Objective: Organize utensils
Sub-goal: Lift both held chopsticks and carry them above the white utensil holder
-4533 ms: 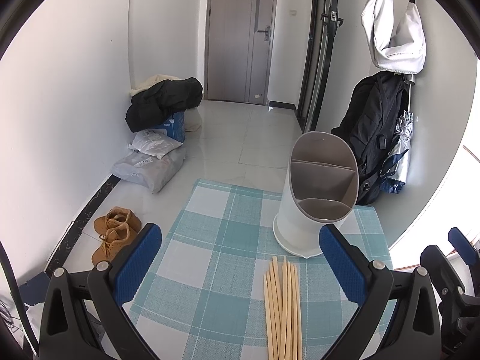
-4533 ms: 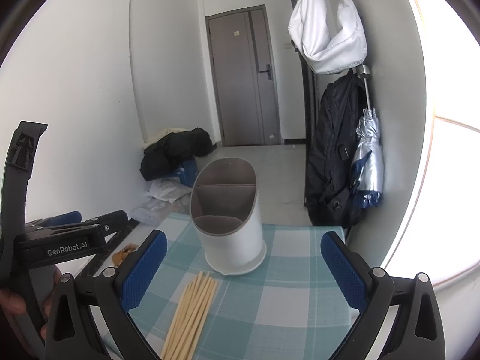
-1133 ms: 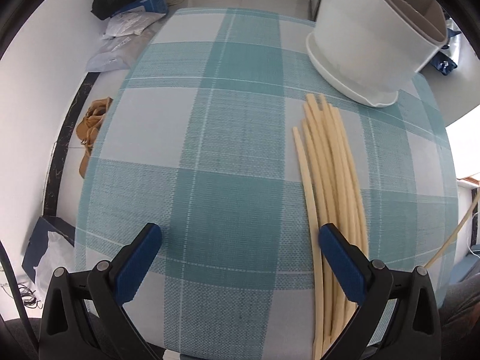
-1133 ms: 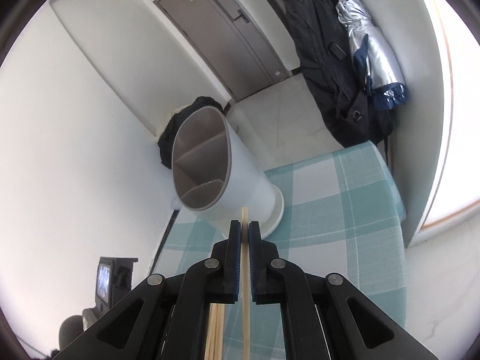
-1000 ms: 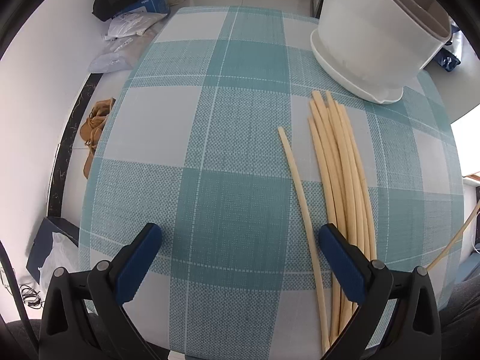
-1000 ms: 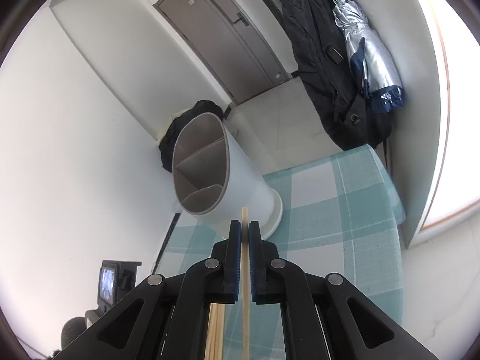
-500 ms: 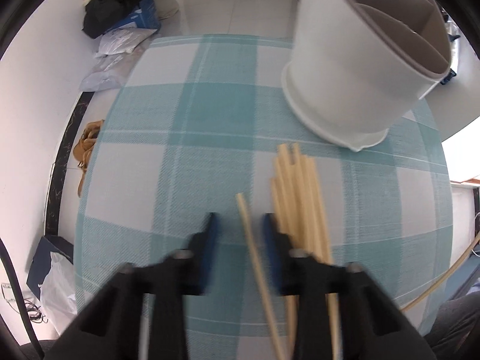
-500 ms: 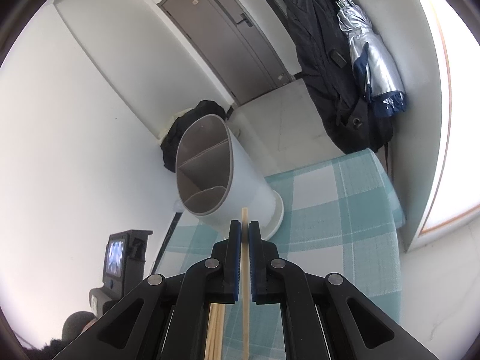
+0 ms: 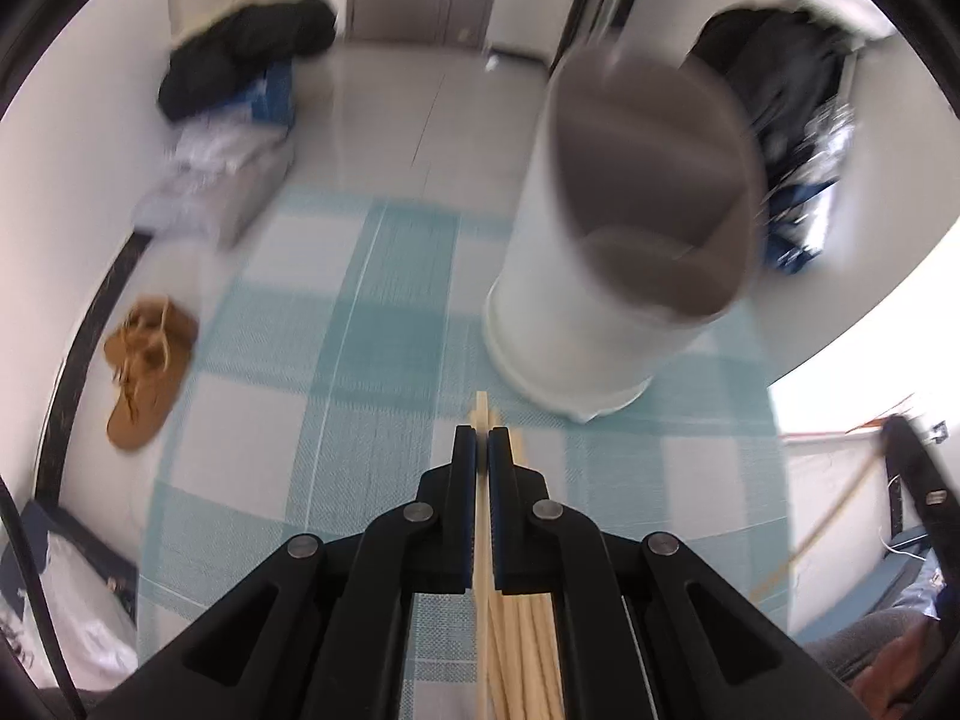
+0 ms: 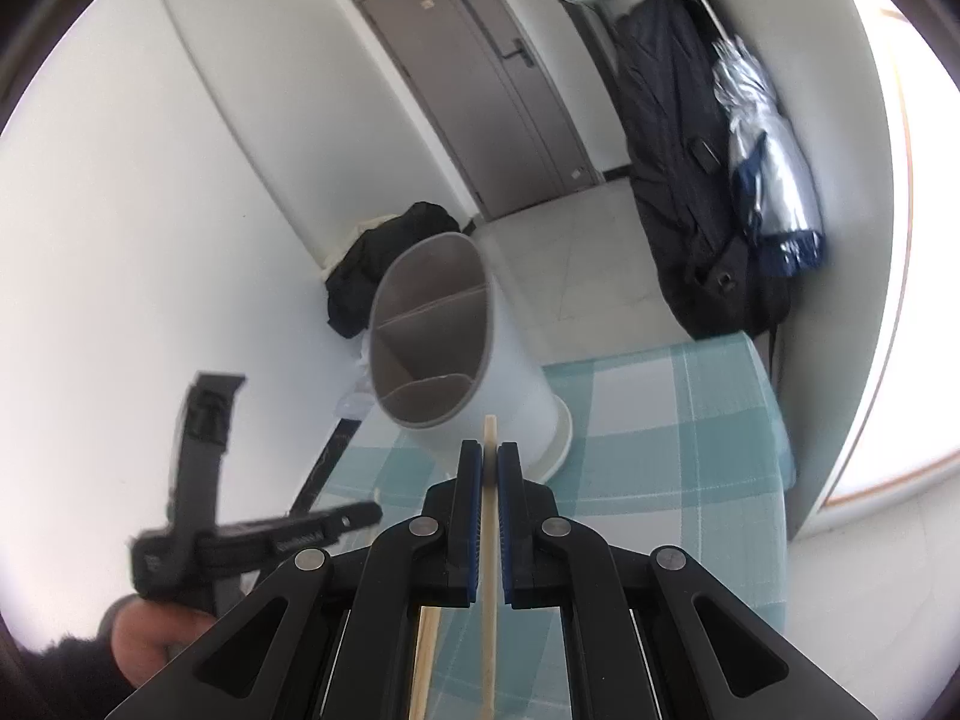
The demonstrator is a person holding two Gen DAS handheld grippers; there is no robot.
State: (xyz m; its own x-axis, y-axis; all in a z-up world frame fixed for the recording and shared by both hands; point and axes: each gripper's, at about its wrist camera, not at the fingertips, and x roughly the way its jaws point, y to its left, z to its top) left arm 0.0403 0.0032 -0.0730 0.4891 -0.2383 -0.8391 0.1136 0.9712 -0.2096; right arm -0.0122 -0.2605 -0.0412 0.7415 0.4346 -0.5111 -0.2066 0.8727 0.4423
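Observation:
My left gripper (image 9: 482,438) is shut on one pale wooden chopstick (image 9: 480,411) and holds it above the table, its tip short of the white utensil holder (image 9: 576,324). Several more chopsticks (image 9: 528,648) lie in a bundle under it. My right gripper (image 10: 490,453) is shut on another chopstick (image 10: 490,429), raised, its tip just before the holder (image 10: 480,360), whose grey divided mouth faces me. The left gripper's body (image 10: 204,480) shows low at the left in the right wrist view.
The table has a teal checked cloth (image 9: 360,360). On the floor to the left lie brown shoes (image 9: 147,360) and bags (image 9: 228,180). A black backpack and a silver umbrella (image 10: 762,138) hang at the right wall.
My left gripper has shut on a chopstick that lay apart from the bundle and has lifted it toward the holder. My right gripper keeps its chopstick and has hardly moved.

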